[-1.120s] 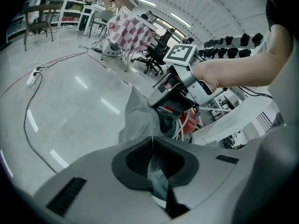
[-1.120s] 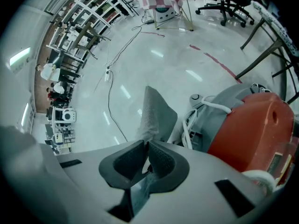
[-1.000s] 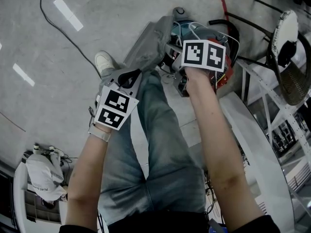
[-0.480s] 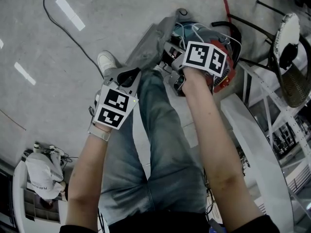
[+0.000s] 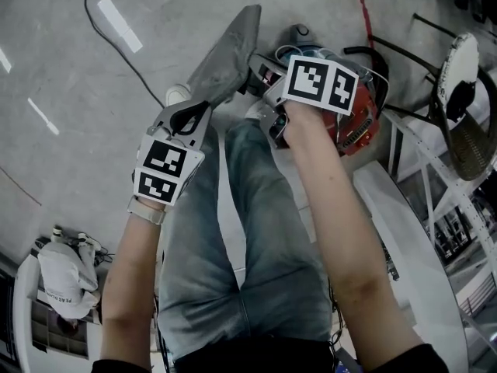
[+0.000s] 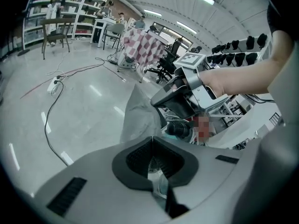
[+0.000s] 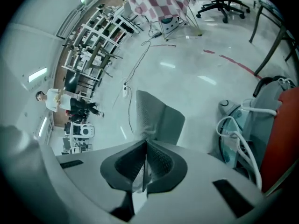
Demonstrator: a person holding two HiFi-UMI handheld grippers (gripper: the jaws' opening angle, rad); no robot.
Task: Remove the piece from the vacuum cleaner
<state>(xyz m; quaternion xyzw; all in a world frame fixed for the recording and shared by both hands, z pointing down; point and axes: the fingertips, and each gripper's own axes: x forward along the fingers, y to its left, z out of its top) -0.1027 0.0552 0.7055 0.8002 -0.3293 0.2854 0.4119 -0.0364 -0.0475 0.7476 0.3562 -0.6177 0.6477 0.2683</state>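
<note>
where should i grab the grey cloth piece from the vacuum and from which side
Take the grey cloth piece by the edge nearest the person, coming in from the person's side rather than over the vacuum. It is thin and flat, so a pinch on the edge suits it, and two spaced grips keep it spread. The left gripper and right gripper are each shut on that edge.

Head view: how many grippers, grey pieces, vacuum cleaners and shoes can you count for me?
Grippers: 2 (left gripper, right gripper)
Grey piece: 1
Vacuum cleaner: 1
White shoe: 1
Total: 5
</note>
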